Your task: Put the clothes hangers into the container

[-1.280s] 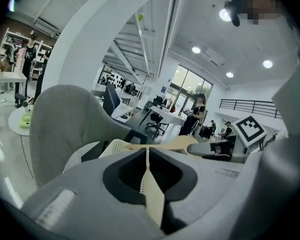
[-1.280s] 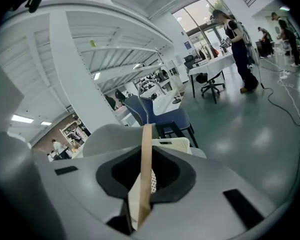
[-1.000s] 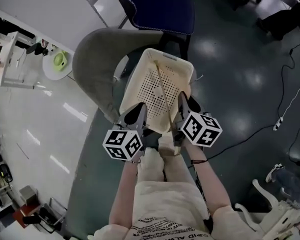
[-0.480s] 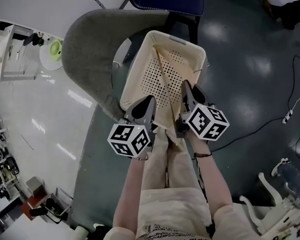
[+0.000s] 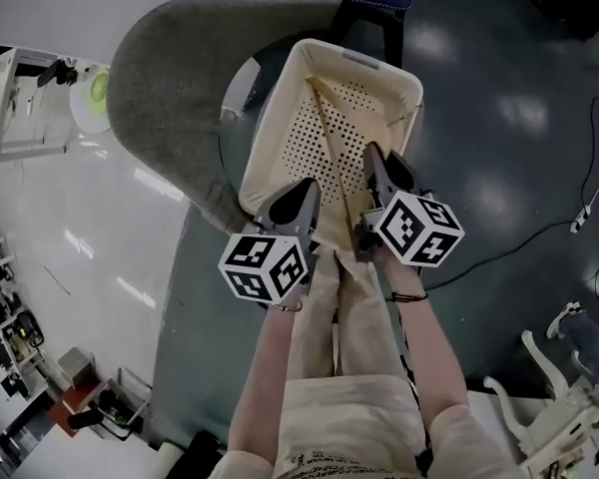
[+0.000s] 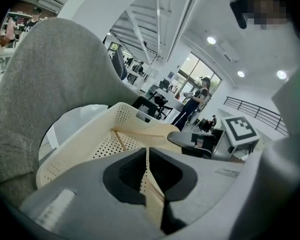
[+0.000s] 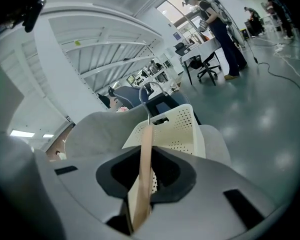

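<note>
Wooden hanger (image 7: pixel 146 134) clamped edge-on by right gripper (image 7: pixel 144 159), hook ahead over basket (image 5: pixel 295 148); release not yet made. Left gripper (image 6: pixel 147 156) pinched on thin pale strip, seemingly basket wall.

From the head we look steeply down, while both gripper views sit low and close, all sharing the cream basket (image 5: pixel 295 158).

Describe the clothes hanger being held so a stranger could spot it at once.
Find the grey curved chair, then the cream perforated basket next to it. Over the basket's near edge the right gripper clamps a wooden hanger: a thin pale strip ending in a metal hook, plain wood against the basket's dotted plastic.
</note>
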The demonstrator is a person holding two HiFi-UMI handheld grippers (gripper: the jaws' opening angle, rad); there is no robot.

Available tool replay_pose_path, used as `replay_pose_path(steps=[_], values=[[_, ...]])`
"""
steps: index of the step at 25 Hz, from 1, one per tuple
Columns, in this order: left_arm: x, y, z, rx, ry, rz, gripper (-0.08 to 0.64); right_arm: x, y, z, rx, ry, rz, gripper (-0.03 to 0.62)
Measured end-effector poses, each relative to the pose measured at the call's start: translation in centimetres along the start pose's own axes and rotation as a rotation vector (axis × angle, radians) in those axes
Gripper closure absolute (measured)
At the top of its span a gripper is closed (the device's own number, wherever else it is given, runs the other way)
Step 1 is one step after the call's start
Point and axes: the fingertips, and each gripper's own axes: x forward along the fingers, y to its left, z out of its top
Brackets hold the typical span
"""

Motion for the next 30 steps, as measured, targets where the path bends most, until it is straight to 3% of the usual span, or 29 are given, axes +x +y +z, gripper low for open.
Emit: replay_pose_path(steps=[7,15,19,24,30], values=[[0.0,-0.1,0.1,0.004,0.012,-0.031,0.528,0.0,-0.2,-0.7,-0.014,0.055,-0.012,0.529],[0.2,-0.5,0.5,0.034,0.036,-0.059,0.528,0.3,-0.4,-1.5,-0.215,0.183,-0.103,0.501],[0.4,-0.6,0.5,0.038,0.045,-0.069,0.528,0.4,-0.9,-2.4,-0.235,0.246,-0.123,0.448],[0.5,-0.8,0.4,0.043,0.055,-0.078,0.528,0.3,-1.8,-2.9,-0.258,0.286,-0.174,0.431],[0.6,-1.0,0.1,0.047,0.067,-0.090,0.528,0.3,-2.0,-3.2,-0.377,0.312,-0.245,0.396]])
